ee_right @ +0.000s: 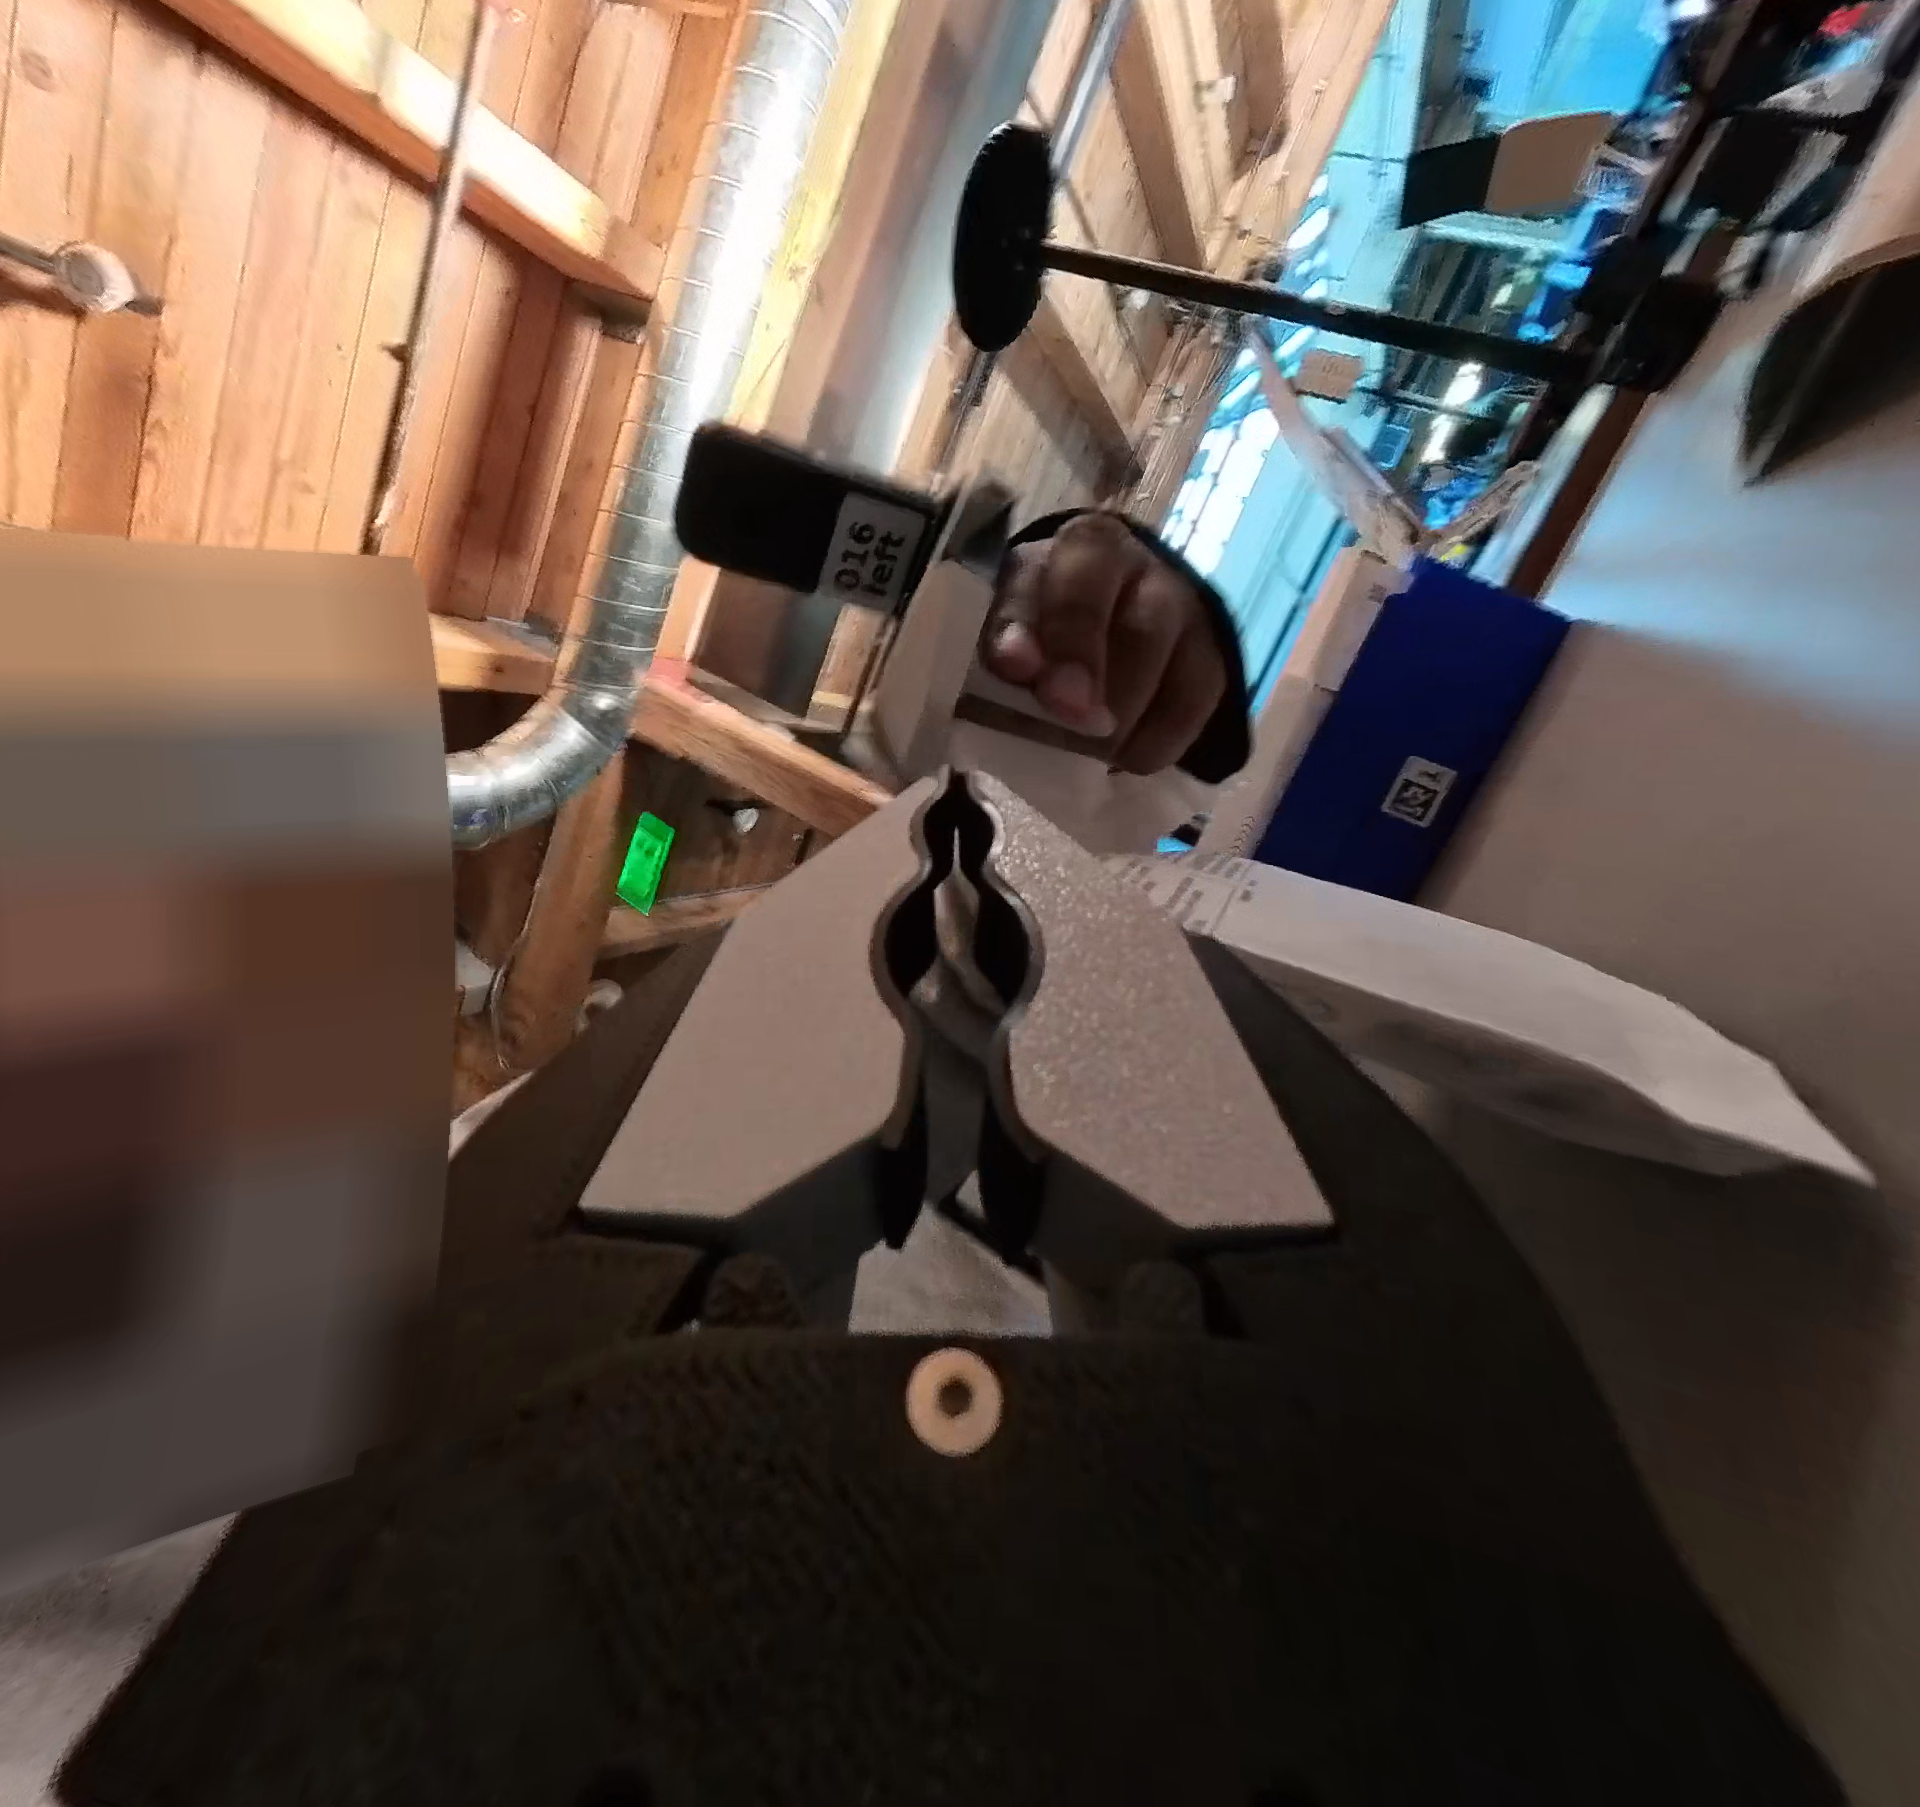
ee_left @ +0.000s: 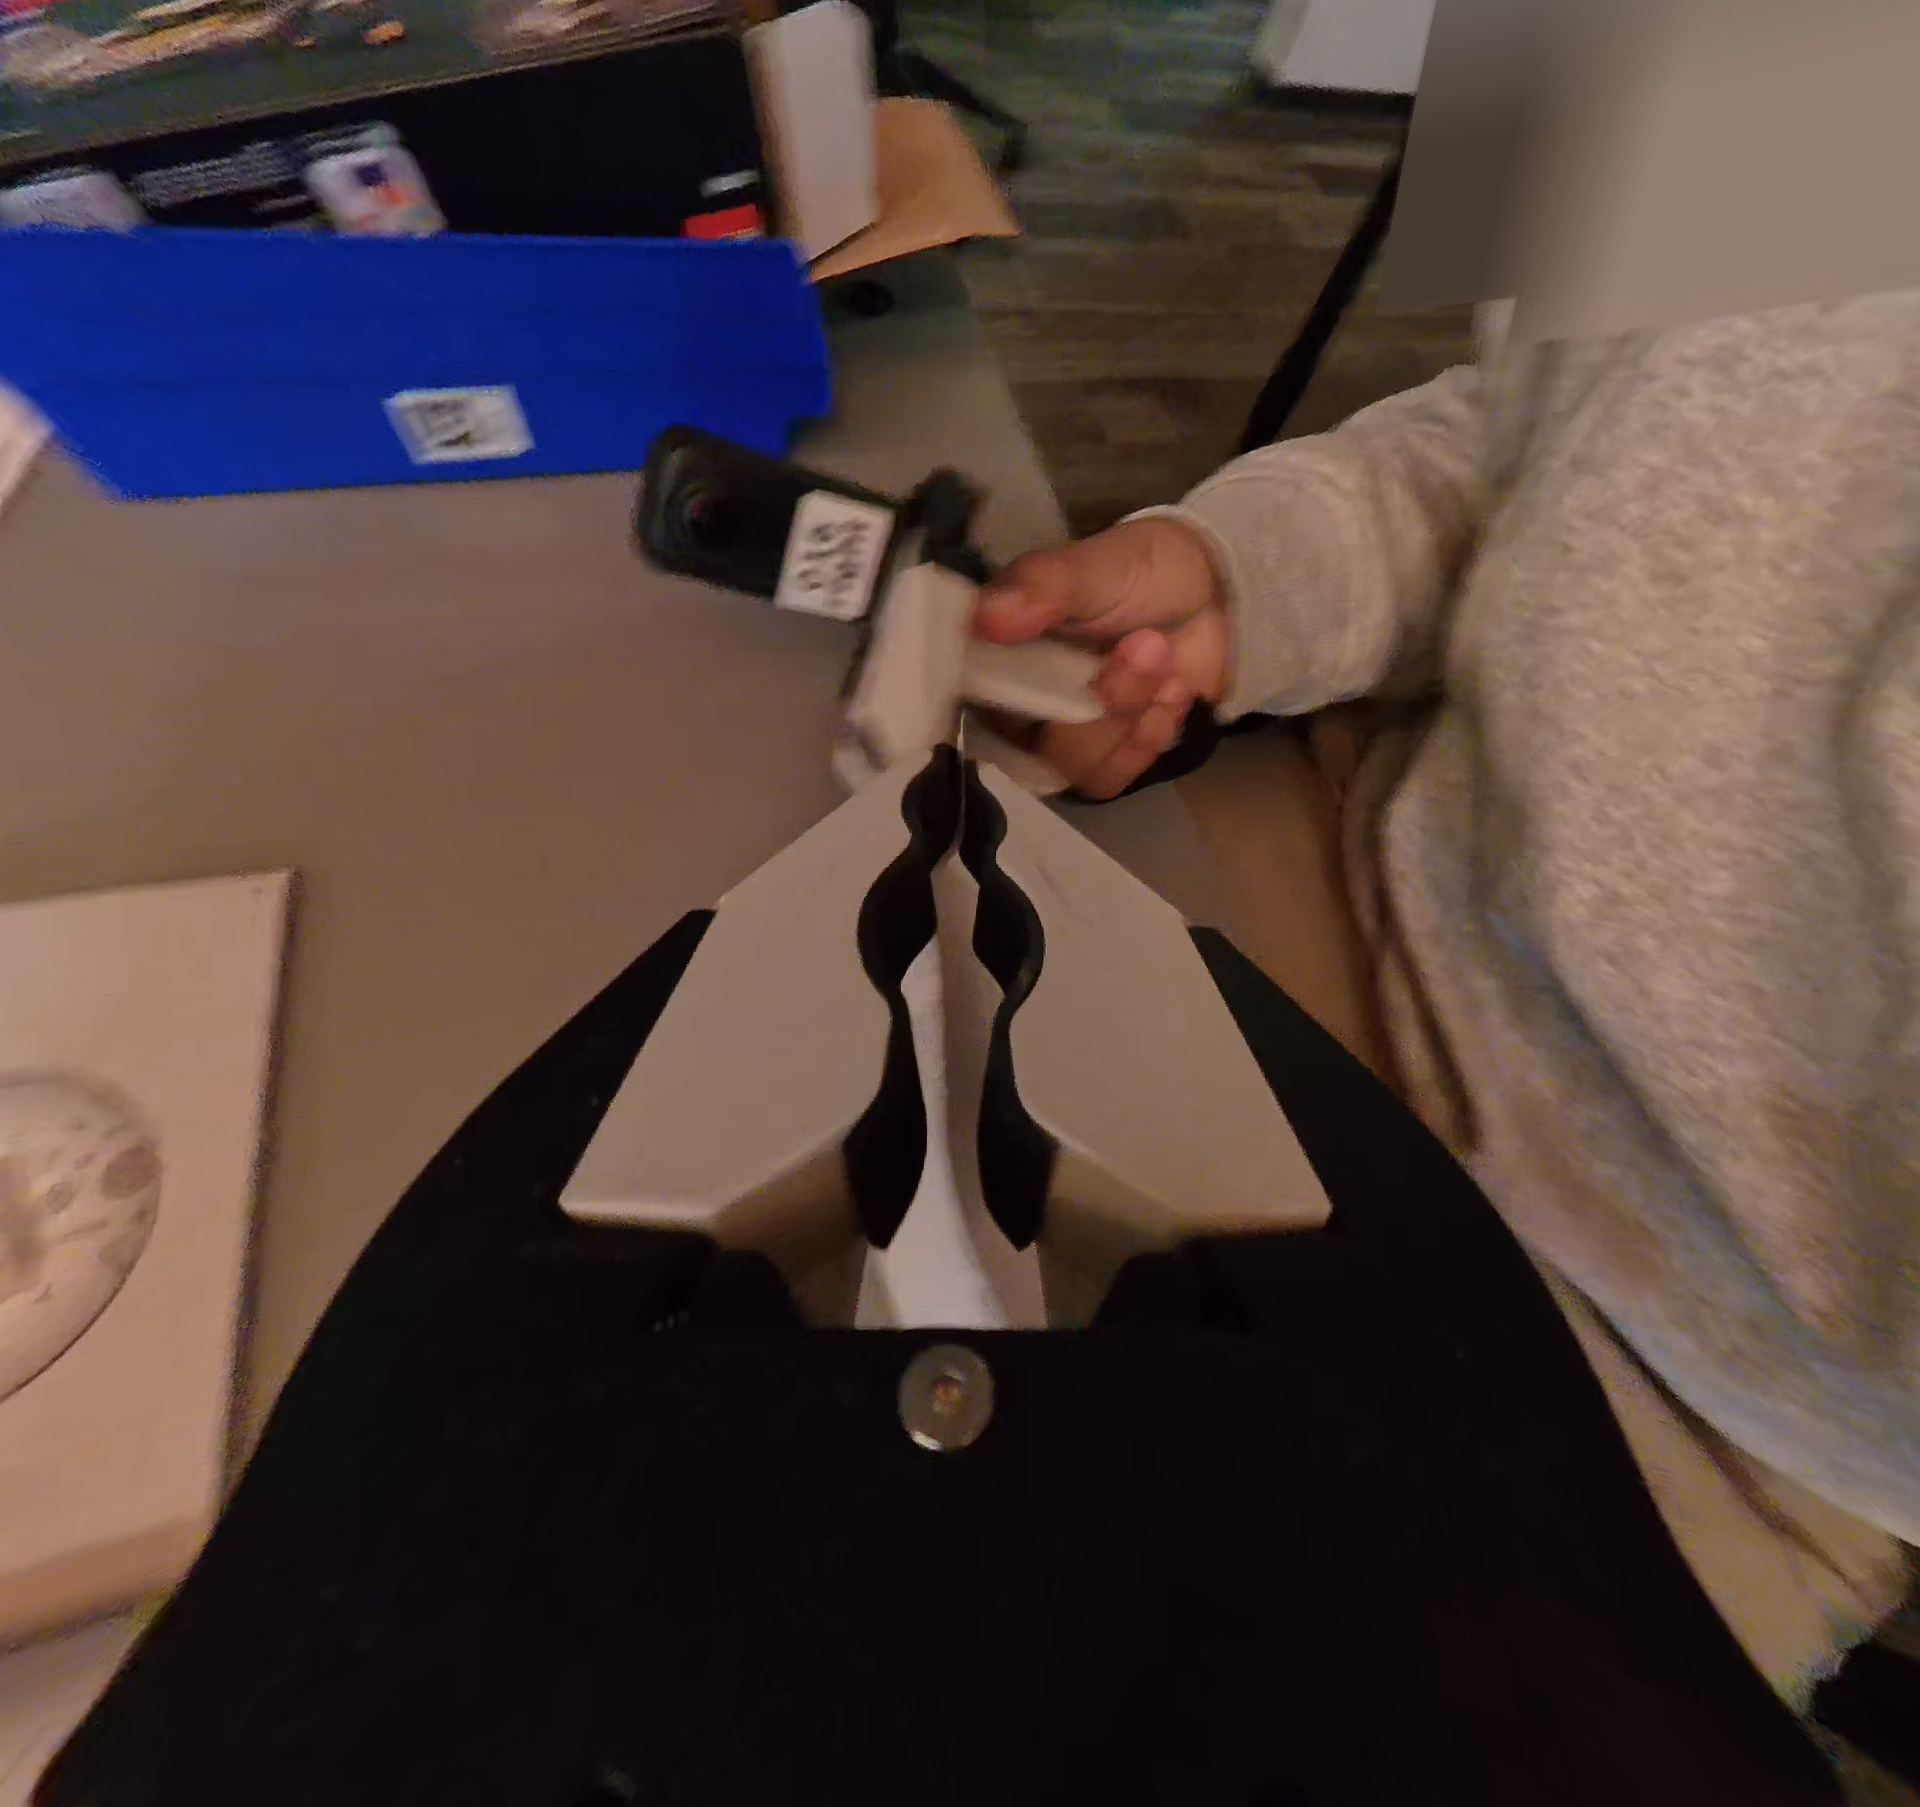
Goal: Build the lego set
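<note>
Behind the grey table (ee_left: 416, 718) stand a blue bin (ee_left: 416, 355) and the lego box (ee_left: 364, 22). Both the left gripper (ee_left: 958, 781) and the right gripper (ee_right: 961, 807) are clenched on a white paper bag (ee_right: 1507, 1030), which is stretched between them above the table edge.

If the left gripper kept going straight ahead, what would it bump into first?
Probably the other gripper, held in the person's hand just past the left gripper and its shut fingers. They look very close, though depth is hard to judge.

Blue box (ee_left: 416, 355) with a white sticker (ee_left: 457, 423) — grey table (ee_left: 416, 677), black-padded beige tongs (ee_left: 951, 801).
</note>
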Tool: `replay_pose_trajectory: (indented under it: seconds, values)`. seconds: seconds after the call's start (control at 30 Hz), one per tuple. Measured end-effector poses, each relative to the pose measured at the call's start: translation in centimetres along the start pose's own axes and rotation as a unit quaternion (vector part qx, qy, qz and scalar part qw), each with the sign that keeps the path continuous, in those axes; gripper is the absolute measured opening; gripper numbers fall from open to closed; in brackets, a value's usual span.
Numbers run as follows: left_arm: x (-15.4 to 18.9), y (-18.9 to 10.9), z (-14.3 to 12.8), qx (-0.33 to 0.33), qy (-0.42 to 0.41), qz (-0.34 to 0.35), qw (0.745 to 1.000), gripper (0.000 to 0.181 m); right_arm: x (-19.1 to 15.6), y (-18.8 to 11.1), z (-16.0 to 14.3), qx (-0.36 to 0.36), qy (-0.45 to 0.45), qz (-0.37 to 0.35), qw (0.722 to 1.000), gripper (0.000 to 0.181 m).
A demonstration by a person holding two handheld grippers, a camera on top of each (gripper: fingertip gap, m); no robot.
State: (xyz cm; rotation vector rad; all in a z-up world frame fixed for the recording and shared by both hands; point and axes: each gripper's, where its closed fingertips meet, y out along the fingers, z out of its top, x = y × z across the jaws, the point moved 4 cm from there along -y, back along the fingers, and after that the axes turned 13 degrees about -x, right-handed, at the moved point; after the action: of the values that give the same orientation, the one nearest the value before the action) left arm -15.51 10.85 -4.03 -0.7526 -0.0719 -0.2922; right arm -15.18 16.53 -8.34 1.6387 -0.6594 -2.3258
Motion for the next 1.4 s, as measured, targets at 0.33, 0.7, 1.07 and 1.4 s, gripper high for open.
replay_pose_trajectory:
  seconds: [0.33,0.7,1.07,1.4]
  values:
    - [0.3,-0.2,0.9,-0.009,-0.035,0.052,0.998,0.000,0.0,-0.3,0.4,-0.001,-0.091,-0.095,0.991,0.000]
    - [-1.9,-1.9,-1.6,-0.004,-0.179,0.023,0.984,0.040,0.6,-0.4,0.4,-0.037,-0.150,-0.134,0.979,0.038]
    - [-0.6,-0.6,-0.8,-0.005,-0.204,-0.046,0.978,0.000,0.1,0.6,-0.3,-0.068,-0.223,-0.166,0.958,0.021]
    - [-0.3,0.0,-0.8,-0.032,-0.205,0.001,0.978,0.000,-0.2,1.1,-0.9,-0.081,-0.231,-0.154,0.957,0.000]
